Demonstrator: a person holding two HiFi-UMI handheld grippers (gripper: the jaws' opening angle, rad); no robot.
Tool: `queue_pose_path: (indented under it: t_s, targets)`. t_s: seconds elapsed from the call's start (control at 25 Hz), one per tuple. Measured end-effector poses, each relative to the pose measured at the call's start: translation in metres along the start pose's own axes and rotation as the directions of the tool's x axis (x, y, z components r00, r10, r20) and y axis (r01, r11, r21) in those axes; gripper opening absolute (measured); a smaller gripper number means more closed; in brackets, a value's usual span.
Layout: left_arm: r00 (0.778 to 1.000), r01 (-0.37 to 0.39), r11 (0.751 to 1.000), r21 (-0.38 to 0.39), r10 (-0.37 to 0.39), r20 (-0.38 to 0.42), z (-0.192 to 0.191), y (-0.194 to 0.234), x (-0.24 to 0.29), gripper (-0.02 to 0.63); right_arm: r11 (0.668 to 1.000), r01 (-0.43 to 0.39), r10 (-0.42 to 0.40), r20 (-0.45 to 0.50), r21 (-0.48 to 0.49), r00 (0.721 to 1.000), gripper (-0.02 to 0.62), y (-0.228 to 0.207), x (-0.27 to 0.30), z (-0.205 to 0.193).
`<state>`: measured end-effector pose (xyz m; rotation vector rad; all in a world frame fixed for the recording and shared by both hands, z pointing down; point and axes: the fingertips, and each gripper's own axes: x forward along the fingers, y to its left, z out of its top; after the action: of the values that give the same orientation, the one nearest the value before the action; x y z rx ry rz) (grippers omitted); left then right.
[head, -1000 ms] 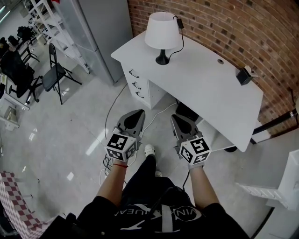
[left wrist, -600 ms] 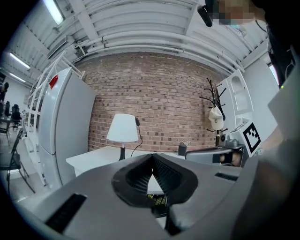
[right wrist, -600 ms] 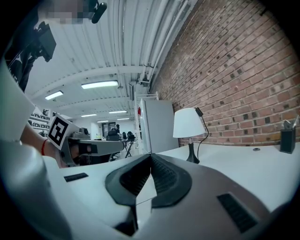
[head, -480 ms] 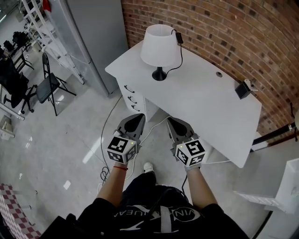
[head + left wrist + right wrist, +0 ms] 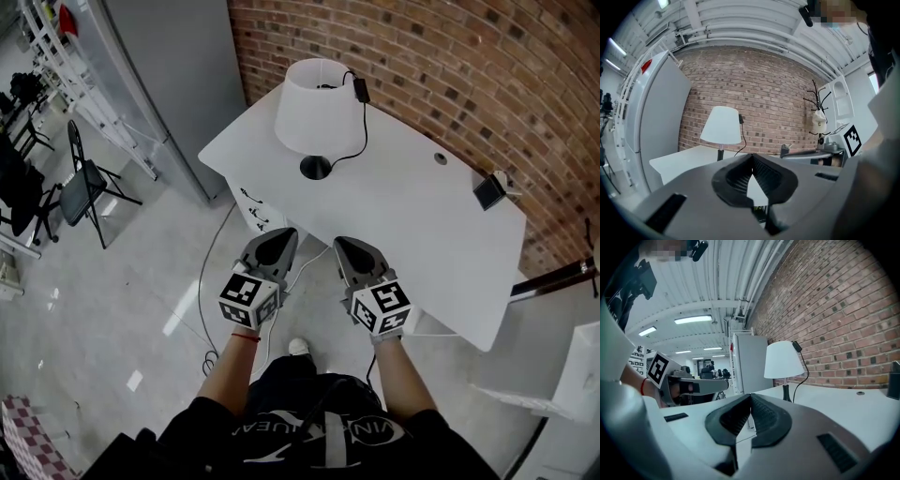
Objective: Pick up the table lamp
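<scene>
The table lamp (image 5: 317, 105) has a white shade and a black stem and base. It stands near the far left corner of a white desk (image 5: 412, 220), and a black cord with a switch runs down from it. The lamp (image 5: 721, 125) also shows ahead in the left gripper view, and the lamp (image 5: 783, 361) in the right gripper view. My left gripper (image 5: 279, 237) and right gripper (image 5: 341, 246) are side by side at the desk's near edge, well short of the lamp. Both are shut and hold nothing.
A brick wall (image 5: 487, 84) runs behind the desk. A small black device (image 5: 487, 191) sits at the desk's right end, and drawers (image 5: 251, 208) hang under its left side. A grey cabinet (image 5: 169, 75) and a folding chair (image 5: 86, 178) stand to the left. Cables (image 5: 211, 281) lie on the floor.
Both grippers and the person have moved forward toward the desk. The lamp now looks nearer and larger, and the jaws have stayed shut.
</scene>
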<state>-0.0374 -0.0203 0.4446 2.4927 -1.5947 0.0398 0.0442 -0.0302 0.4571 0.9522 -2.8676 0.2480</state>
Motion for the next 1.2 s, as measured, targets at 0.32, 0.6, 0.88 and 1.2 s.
queue_pose_path:
  t_s: [0.32,0.6,0.88,1.2]
  targets:
    - [0.997,0.074,0.997,0.001,-0.074,-0.022,-0.005,0.006,0.031,0.006,0.999,0.042,-0.042,-0.009,0.014,0.999,0.002,-0.014,0.027,-0.006]
    - [0.994,0.102,0.994,-0.031,-0.102,-0.026,-0.011,0.016,0.047,0.006,0.998,0.047,-0.046,-0.036,0.029,0.998,0.002,-0.020,0.047,-0.015]
    - [0.990,0.131,0.987,-0.090,-0.135,-0.038,-0.018,0.028,0.068,0.006,0.997,0.051,-0.049,-0.056,0.049,0.997,0.002,-0.036,0.074,-0.028]
    - [0.975,0.215,0.958,-0.188,-0.222,-0.013,-0.024,0.043,0.107,0.007,0.996,0.058,-0.055,-0.047,0.063,0.997,0.002,-0.062,0.111,-0.034]
